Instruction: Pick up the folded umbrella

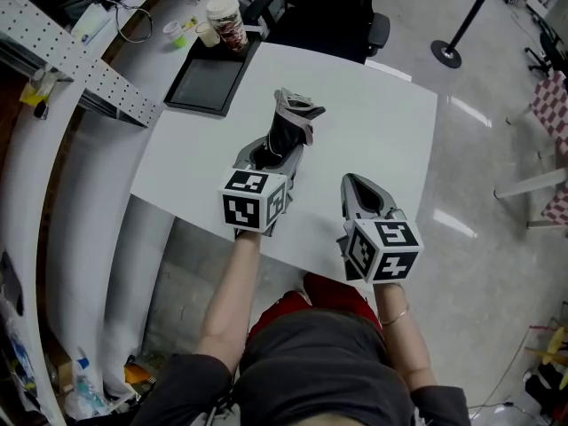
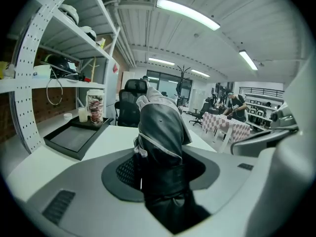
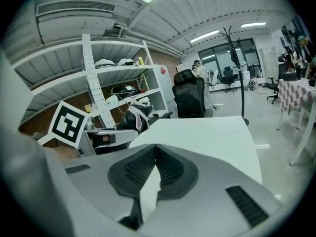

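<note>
The folded umbrella [image 1: 290,130] is black with pale grey trim. It stands tilted above the white table [image 1: 382,122], with my left gripper [image 1: 277,156] shut around its lower part. In the left gripper view the umbrella [image 2: 160,132] fills the space between the jaws of that gripper [image 2: 163,174] and its top points away from me. My right gripper [image 1: 359,185] hovers to the right of it near the table's front edge. Its jaw tips meet with nothing between them [image 3: 154,149]. The right gripper view shows the umbrella [image 3: 132,116] off to the left.
A black tray [image 1: 206,82] lies at the table's far left with a patterned cup [image 1: 226,20] and small cups behind it. A perforated shelf rack [image 1: 71,60] runs along the left. A black office chair [image 1: 328,7] stands behind the table, a stanchion base [image 1: 446,53] on the floor.
</note>
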{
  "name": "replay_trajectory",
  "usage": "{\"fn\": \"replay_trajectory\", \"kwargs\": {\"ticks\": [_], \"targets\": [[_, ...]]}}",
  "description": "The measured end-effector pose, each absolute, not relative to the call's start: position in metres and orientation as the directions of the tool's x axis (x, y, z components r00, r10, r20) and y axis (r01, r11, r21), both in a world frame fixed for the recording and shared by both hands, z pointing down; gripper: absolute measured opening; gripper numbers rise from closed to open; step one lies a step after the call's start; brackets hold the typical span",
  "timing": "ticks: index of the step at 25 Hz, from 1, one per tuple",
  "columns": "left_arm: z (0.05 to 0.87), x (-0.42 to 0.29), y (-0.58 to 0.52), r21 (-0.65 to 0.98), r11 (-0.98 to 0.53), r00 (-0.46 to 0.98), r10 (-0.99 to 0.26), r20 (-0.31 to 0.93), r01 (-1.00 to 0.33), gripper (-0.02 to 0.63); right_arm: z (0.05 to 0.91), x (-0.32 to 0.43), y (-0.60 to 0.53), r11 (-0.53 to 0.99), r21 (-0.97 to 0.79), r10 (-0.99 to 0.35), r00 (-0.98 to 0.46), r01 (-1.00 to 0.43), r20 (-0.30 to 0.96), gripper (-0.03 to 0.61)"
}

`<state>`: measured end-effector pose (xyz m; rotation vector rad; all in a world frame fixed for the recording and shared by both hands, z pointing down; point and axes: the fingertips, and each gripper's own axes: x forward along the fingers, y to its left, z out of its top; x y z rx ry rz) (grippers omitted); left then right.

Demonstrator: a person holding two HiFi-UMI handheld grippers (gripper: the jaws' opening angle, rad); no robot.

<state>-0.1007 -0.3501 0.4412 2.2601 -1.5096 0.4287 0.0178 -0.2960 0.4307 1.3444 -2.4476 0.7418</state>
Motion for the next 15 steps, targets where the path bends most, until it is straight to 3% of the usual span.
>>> {"fn": "replay_trajectory", "kwargs": {"ticks": [15], "targets": [[0.408,-0.130,-0.297,0.146,-0.314,0.346,-0.864,0.365,-0.938,0.206,0.405,0.002,-0.274,0.480,-0.289,-0.728,-0.560,-0.828,0.395,0.018]]}}
